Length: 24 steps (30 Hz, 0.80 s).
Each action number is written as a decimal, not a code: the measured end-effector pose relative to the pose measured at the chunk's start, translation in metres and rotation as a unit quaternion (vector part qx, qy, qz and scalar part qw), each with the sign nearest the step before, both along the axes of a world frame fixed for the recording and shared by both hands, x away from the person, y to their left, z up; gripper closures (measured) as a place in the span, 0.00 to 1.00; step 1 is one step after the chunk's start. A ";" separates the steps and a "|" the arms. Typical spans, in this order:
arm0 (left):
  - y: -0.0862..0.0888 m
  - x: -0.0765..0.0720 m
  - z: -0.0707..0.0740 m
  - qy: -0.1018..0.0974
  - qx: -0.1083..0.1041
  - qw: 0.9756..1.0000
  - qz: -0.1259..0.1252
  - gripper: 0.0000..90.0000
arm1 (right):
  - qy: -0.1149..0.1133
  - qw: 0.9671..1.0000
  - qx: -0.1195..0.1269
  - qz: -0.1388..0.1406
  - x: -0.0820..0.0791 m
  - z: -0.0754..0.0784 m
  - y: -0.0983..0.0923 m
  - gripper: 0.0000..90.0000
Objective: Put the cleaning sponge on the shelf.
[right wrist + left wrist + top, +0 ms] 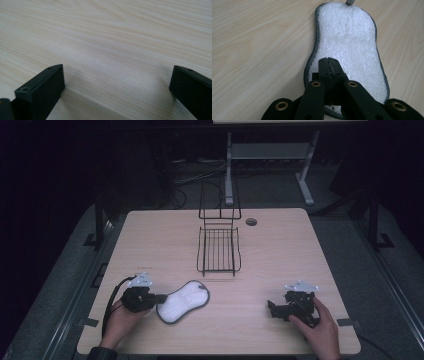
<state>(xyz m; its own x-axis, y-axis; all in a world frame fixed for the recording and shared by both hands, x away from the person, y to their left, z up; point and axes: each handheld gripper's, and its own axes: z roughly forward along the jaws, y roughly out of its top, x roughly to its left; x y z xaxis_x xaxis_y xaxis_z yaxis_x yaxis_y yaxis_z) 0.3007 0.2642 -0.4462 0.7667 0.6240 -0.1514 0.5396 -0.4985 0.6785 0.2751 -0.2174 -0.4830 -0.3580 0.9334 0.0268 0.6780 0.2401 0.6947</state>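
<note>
High view: a light wooden table (280, 250) is being looked down on, with a black wire rack (218, 249) standing toward its far middle and a small round hole (251, 222) set in the tabletop just to the right of the rack's upright back. A white, peanut-shaped pad with a dark grey edge (183, 301) is lying flat near the front left of the table. The left gripper (161, 297) is being held by the person's left hand (121, 319) at the pad's left end, and its jaws are being pressed together over that end. In the left gripper view the pad (348, 47) is seen stretching away from the jaws, whose tips are meeting above its near part; whether any fabric is being pinched between them cannot be told. A small grey tab (349, 2) is showing at the pad's far end. The right gripper (272, 308) is being held by the right hand (320, 330) at the front right, well apart from the pad. In the right gripper view its jaws are being held wide apart over bare wood (112, 45), with nothing between them.
</note>
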 end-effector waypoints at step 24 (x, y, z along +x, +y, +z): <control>-0.035 0.019 0.000 -0.025 -0.010 1.000 0.001 0.14 | 0.000 1.000 0.000 0.000 0.000 0.000 0.000 0.00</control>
